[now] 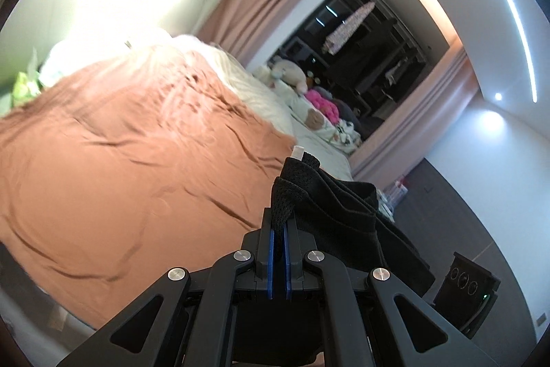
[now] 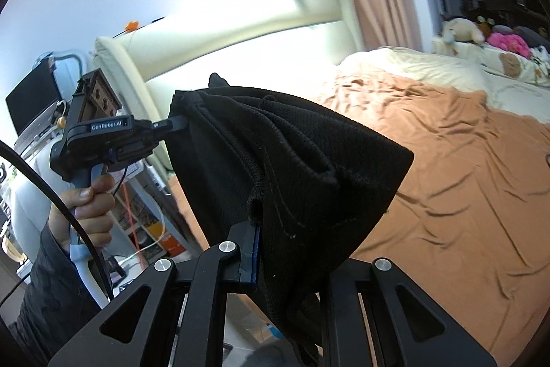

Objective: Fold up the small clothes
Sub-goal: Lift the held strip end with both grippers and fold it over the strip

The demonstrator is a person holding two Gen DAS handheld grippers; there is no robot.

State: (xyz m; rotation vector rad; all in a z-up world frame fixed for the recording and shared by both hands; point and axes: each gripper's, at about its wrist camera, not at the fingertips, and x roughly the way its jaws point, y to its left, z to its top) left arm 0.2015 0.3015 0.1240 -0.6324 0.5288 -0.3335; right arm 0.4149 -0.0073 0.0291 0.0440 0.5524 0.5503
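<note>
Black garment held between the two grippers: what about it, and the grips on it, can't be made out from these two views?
- Right wrist view: the black garment drapes over the right gripper, hiding one finger.
- Both views: bunched folds hide its type and full shape.
- Left wrist view: its lower part drops behind the left gripper.
- Left wrist view: blur smears the bedspread.

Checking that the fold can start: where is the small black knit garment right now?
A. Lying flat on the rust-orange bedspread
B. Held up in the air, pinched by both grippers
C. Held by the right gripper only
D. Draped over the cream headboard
B: the small black knit garment hangs above the rust-orange bedspread, its edges pinched in the left gripper and the right gripper.
</note>
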